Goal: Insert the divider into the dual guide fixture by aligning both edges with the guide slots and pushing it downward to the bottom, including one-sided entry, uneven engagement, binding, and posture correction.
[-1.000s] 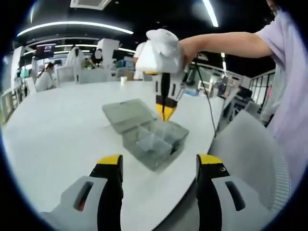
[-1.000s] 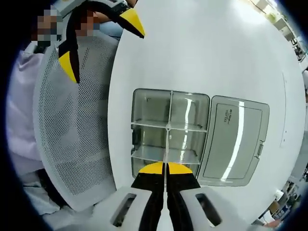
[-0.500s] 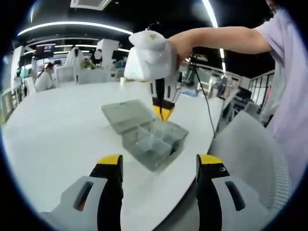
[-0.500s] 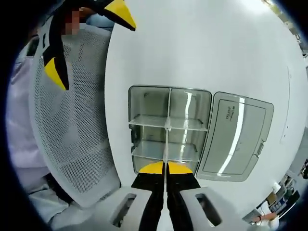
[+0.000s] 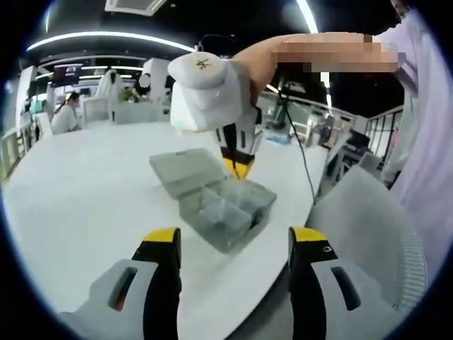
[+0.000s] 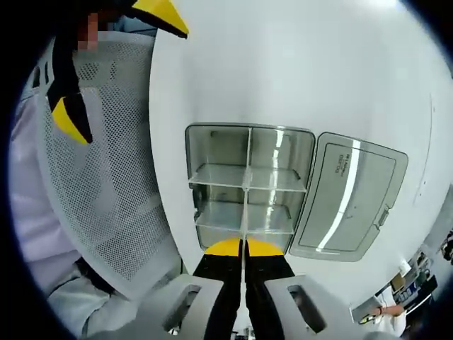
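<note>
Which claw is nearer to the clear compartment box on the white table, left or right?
Right. The right claw hangs directly over the compartment box, shut on a thin clear divider. The left claw waits open, back from the box near the table edge.

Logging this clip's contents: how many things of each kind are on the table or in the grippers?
Clear compartment box with open lid: 1
Long clear divider: 1
Cross dividers: 2
Grippers, left and right: 2
Total: 6

White table [image 5: 85, 184], mesh chair [image 6: 106, 191], perhaps office.
</note>
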### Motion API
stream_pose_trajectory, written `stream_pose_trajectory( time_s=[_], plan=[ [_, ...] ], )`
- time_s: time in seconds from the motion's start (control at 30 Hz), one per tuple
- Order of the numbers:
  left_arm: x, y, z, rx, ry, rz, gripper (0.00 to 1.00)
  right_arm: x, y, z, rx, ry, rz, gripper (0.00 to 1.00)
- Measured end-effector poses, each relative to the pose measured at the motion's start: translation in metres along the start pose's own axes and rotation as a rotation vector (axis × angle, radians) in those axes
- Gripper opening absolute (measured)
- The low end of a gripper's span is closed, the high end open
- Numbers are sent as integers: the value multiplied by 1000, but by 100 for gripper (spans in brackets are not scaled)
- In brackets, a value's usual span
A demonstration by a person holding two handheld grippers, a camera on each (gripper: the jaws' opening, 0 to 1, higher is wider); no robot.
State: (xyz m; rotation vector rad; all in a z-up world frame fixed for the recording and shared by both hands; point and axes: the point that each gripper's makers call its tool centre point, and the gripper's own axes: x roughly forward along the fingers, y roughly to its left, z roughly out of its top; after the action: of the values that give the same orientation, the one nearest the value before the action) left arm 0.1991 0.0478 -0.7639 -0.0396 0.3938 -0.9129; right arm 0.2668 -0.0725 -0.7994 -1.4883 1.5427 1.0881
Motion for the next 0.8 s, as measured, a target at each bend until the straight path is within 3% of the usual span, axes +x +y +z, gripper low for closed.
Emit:
stream_pose_trajectory(
  time_s=[0.1,0.47,0.8],
  plan=[
    [0,0,0,-1,-1,0,58,4,0,1,-2,35,4,0],
    [0,1,0,-8,-3,1,58,7,1,6,-19,69,6,0],
    [0,2,-1,-10,-3,3,58,12,1,6,-32,56,5,0]
  ],
)
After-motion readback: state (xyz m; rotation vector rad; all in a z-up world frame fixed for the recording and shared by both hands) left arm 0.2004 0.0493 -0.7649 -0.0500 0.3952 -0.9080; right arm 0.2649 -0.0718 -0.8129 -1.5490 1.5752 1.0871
